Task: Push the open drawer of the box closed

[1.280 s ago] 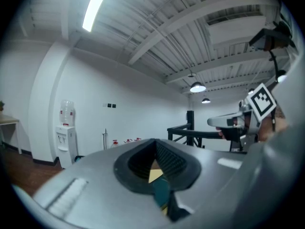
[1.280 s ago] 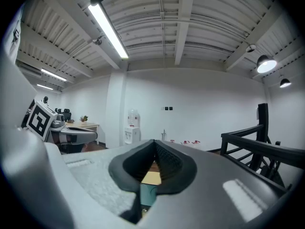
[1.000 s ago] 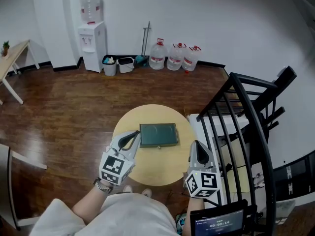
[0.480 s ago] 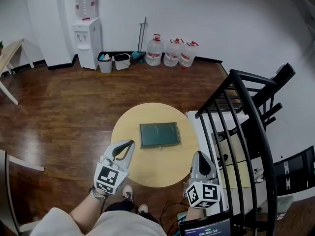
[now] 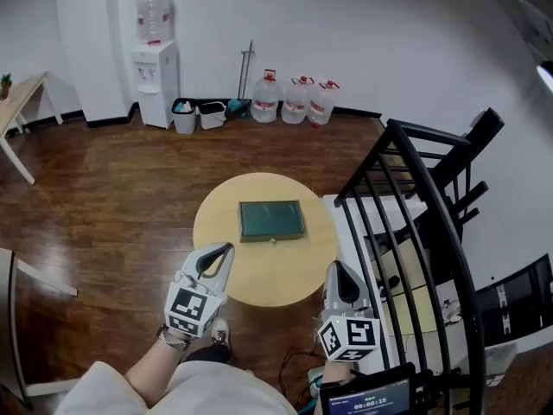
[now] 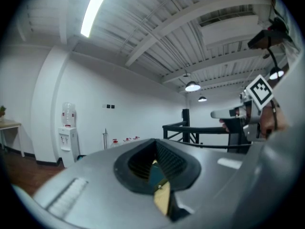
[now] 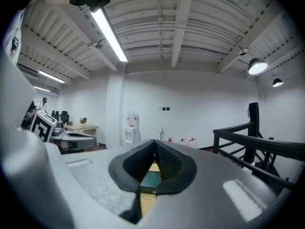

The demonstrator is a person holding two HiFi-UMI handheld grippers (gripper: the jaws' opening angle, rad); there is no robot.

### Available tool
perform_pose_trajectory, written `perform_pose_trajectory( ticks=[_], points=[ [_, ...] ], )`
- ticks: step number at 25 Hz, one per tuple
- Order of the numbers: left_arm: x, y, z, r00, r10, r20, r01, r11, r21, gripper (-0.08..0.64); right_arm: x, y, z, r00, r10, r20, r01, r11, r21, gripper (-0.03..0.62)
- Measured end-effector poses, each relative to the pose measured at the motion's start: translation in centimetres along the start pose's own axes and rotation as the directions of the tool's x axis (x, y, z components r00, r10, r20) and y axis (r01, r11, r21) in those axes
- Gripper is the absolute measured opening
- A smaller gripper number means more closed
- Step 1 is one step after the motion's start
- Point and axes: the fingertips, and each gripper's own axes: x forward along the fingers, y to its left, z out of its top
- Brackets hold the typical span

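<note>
A flat dark green box (image 5: 271,220) lies on the round wooden table (image 5: 259,275), with a small knob on its near edge. No drawer sticks out from it. My left gripper (image 5: 226,249) hangs shut and empty over the table's near left rim, well short of the box. Off the table's near right edge, the right gripper (image 5: 333,267) is also shut and empty. Through the narrow gap under the closed tips, a sliver of the green box (image 6: 155,173) shows in the left gripper view, and the box (image 7: 151,180) shows the same way in the right gripper view.
A black metal railing (image 5: 415,223) runs close along the right, above a white unit (image 5: 350,232) beside the table. Water bottles (image 5: 294,100), a water dispenser (image 5: 155,72) and bins (image 5: 197,115) line the far wall. A pale desk (image 5: 17,102) stands far left.
Both grippers have drawn back from the box toward the person; the left one was beside the box's left edge a second ago. The box has not moved on the table.
</note>
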Motion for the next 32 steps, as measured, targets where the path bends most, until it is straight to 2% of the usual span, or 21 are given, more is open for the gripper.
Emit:
perform_pose_trajectory(
  ticks=[4, 10, 17, 24, 32],
  points=[
    [-2.5, -3.0, 1.8, 1.0, 0.015, 0.021, -0.016, 1.0, 0.011, 0.008, -3.8, 0.4, 0.5, 1.0, 0.018, 0.012, -0.018, 1.0, 0.008, 0.003],
    [-7.5, -8.6, 3.1, 0.999, -0.006, 0.034, 0.005, 0.999, 0.046, 0.008, -9.9, 2.1, 0.7, 0.998, 0.062, 0.025, -0.063, 0.998, 0.025, 0.003],
    [-12.6, -13.9, 0.6, 1.0, -0.003, 0.003, 0.003, 1.0, 0.006, 0.008, -15.5, 4.0, -1.2, 0.991, 0.131, -0.014, -0.131, 0.991, -0.002, 0.003],
    [-14.0, -16.6, 1.3, 0.999, -0.043, -0.001, 0.043, 0.998, 0.036, 0.008, -17.9, 4.3, -0.4, 0.991, 0.137, 0.008, -0.137, 0.991, -0.004, 0.003],
    [-13.4, -16.6, 2.9, 0.995, -0.098, 0.024, 0.095, 0.99, 0.102, 0.008, -17.1, 5.5, 0.6, 0.989, 0.142, 0.031, -0.142, 0.99, -0.01, 0.003]
  ],
)
